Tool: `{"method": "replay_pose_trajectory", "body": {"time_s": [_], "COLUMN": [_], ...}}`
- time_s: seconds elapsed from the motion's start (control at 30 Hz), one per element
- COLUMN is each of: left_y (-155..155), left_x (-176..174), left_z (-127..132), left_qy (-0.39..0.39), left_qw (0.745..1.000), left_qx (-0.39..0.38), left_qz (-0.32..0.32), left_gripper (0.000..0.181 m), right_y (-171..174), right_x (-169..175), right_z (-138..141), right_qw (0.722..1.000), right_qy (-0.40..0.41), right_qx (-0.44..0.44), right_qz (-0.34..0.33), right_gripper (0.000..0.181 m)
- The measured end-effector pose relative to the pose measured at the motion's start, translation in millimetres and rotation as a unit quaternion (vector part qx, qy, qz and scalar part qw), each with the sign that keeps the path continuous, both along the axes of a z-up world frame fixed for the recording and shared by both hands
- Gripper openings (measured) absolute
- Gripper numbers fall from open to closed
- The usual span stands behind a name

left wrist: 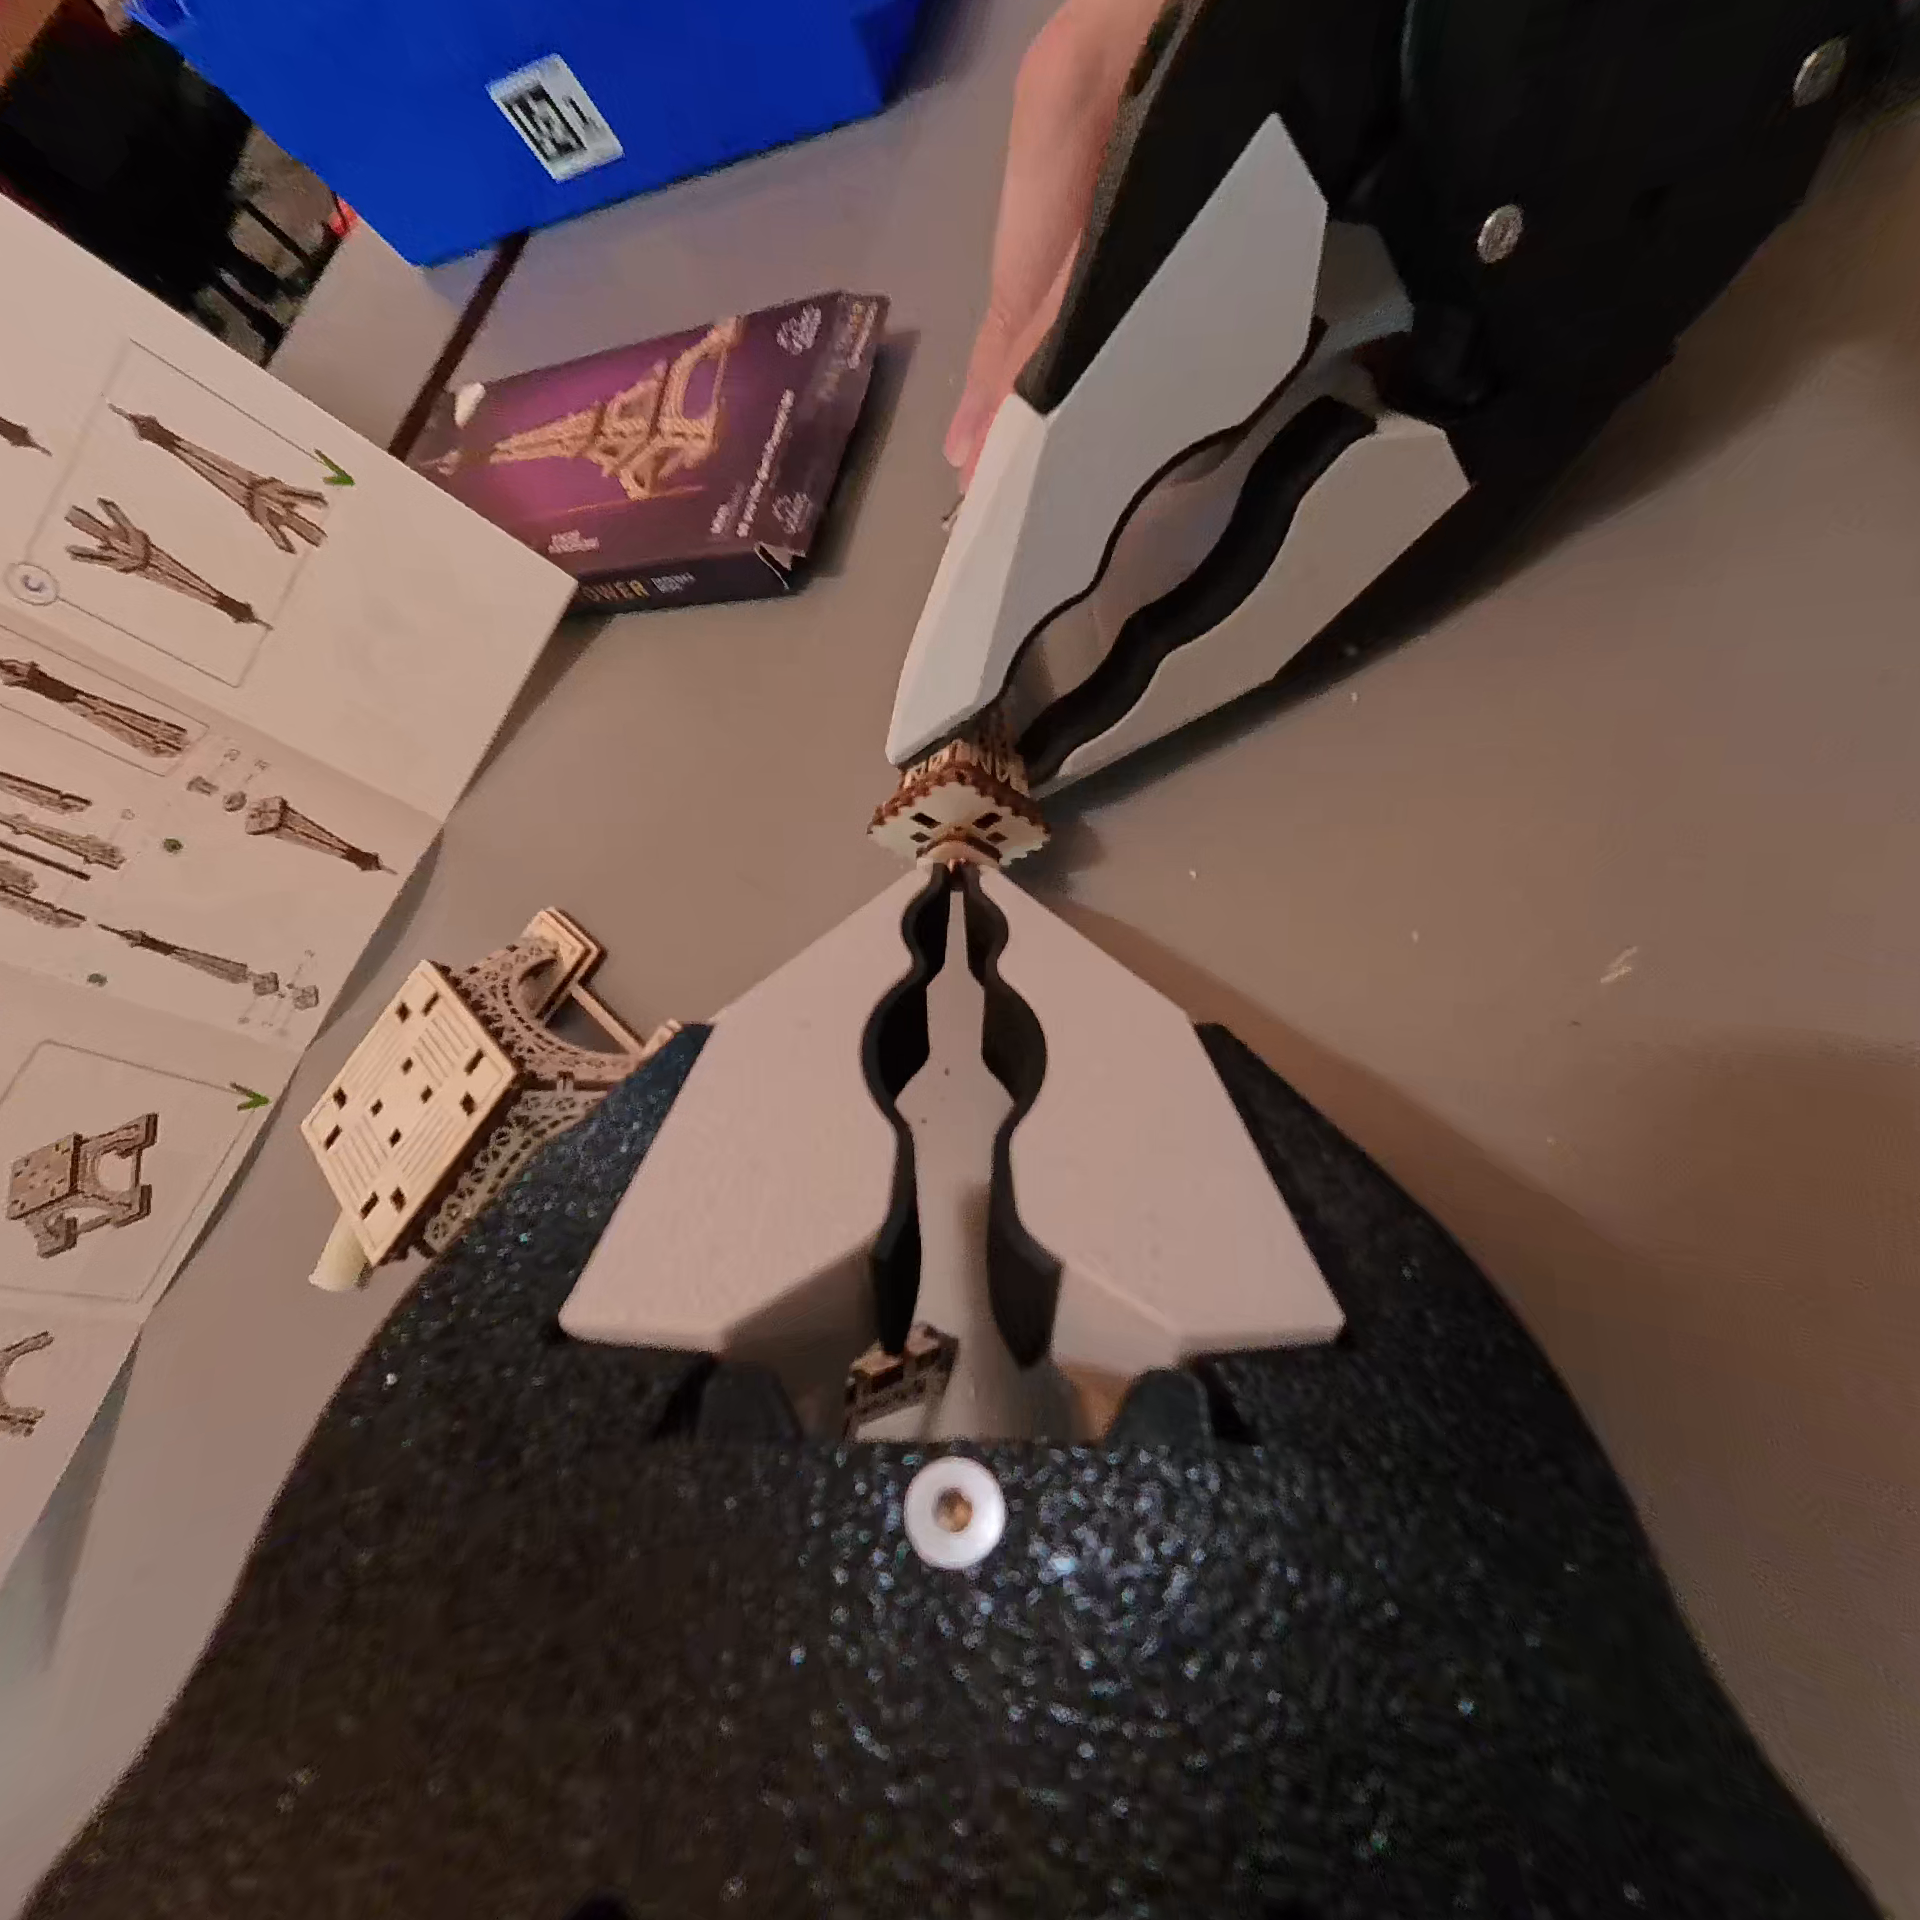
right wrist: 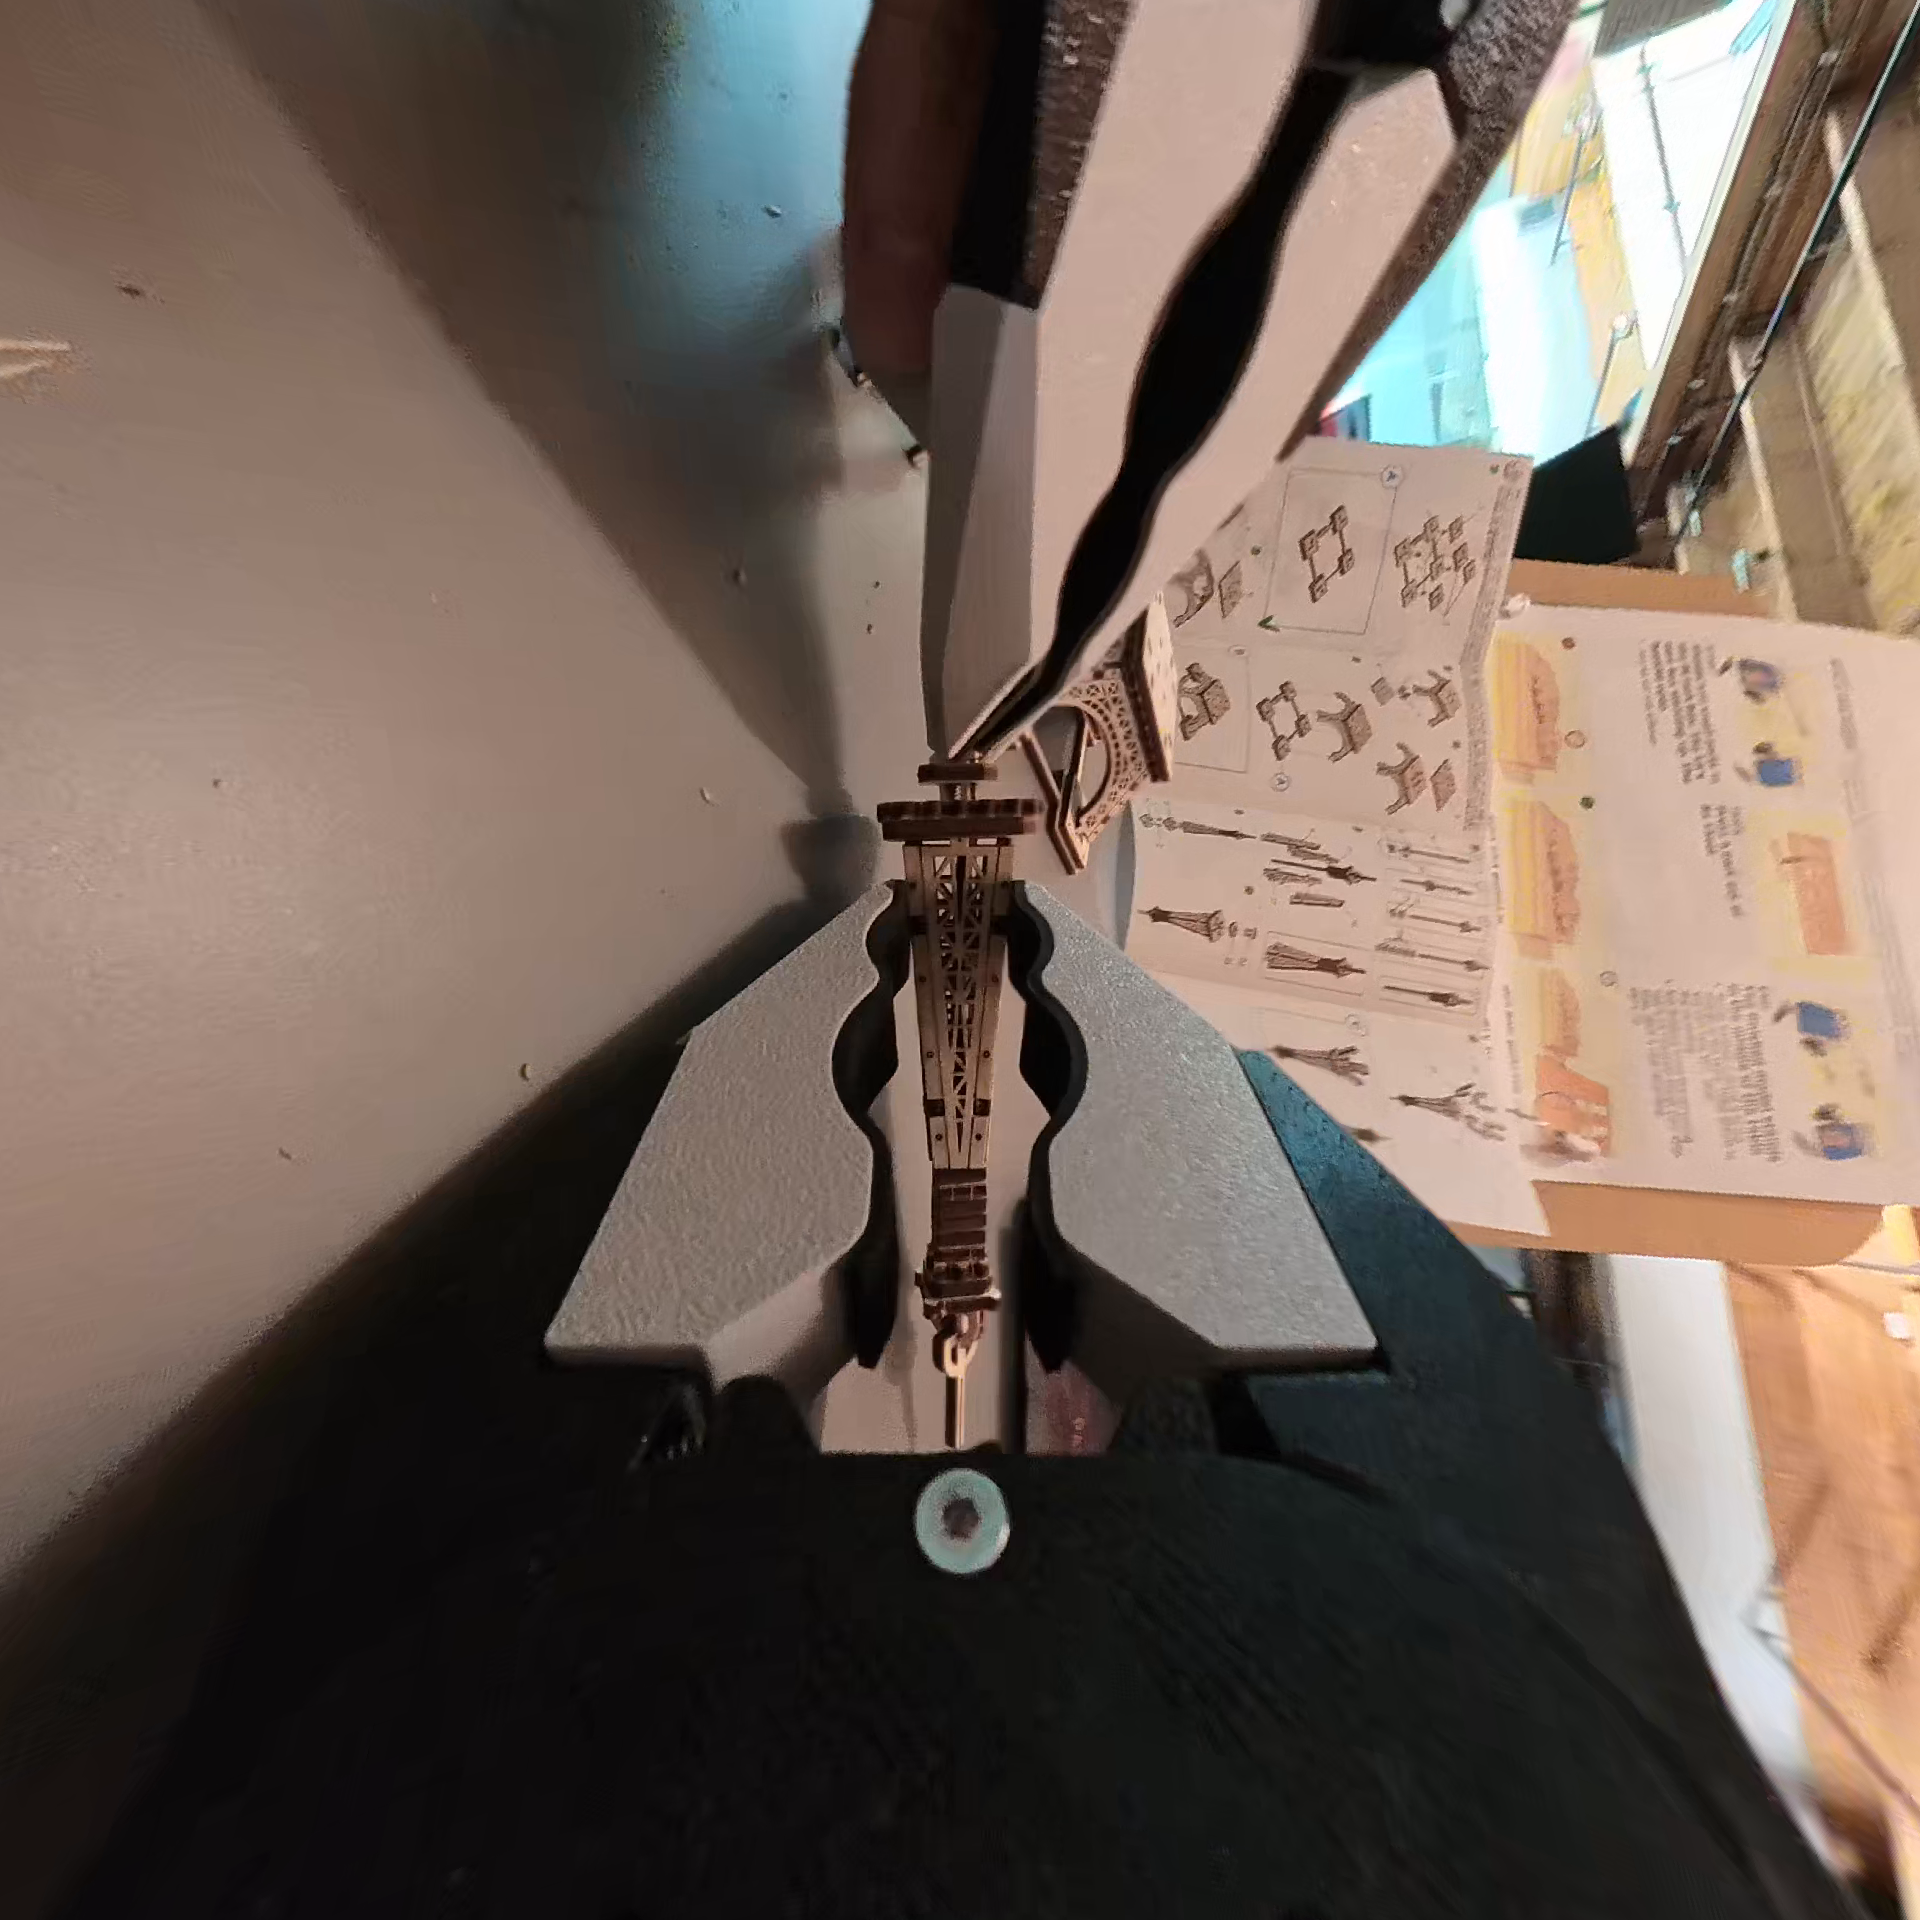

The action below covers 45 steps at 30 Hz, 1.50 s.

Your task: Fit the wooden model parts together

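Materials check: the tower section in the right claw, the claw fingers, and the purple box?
Slim lattice tower section: thin pale wood, probably laser-cut plywood, with dark brown, burnt-looking cut edges and unvarnished faces.
Grey claw fingers: hard plastic with a fine pebbled matte skin, likely 3D-printed; wavy black inner pads, possibly rubber.
Flat purple box: printed cardboard with a slight sheen and a torn flap corner.

My left tongs have a black body with a rough, glittery grain, smooth matt grey plastic fingers and a bright metal screw; on my right tongs the grey looks finely pebbled. The spire and the base are pale laser-cut wood with dark scorched edges. The counter is matt grey and lightly scuffed, the manual matt paper, the box glossy purple card.
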<state>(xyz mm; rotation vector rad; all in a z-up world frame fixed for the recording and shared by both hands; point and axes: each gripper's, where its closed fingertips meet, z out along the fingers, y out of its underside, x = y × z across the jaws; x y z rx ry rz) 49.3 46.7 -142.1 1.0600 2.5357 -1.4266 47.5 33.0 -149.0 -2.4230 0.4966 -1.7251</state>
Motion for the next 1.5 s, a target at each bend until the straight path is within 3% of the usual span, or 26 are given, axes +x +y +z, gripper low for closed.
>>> {"method": "replay_pose_trajectory", "body": {"time_s": [0.03,0.17,0.5,0.63,0.83,1.27,1.5], "left_y": [-1,-2,-1,-1,1,3,3], "left_x": [-1,-2,-3,0,-5,-7,-8], "left_z": [4,14,8,5,18,16,21], "left_qy": [0.009,0.027,0.015,-0.005,0.017,-0.004,-0.011], "left_qw": [1.0,0.999,0.999,0.999,0.997,0.997,0.995], "left_qx": [-0.01,-0.033,-0.032,-0.033,-0.061,-0.066,-0.083], "left_qz": [0.001,-0.004,-0.017,-0.017,-0.033,-0.046,-0.049], "left_gripper": [0.0,0.0,0.0,0.011,0.005,0.0,0.0], "right_y": [-1,-3,-3,-3,-1,3,6], "right_x": [0,0,0,-1,-4,-3,-4], "right_z": [1,12,12,14,19,20,25], "right_qw": [1.0,0.999,1.0,0.999,0.998,0.999,0.998], "right_qy": [-0.002,-0.024,-0.024,-0.029,-0.038,-0.04,-0.042], "right_qx": [0.013,0.046,0.012,0.016,0.037,0.006,0.035], "right_qz": [0.001,0.005,0.009,0.009,0.014,0.012,-0.001], "right_gripper": [0.016,0.016,0.016,0.016,0.016,0.016,0.016]}}
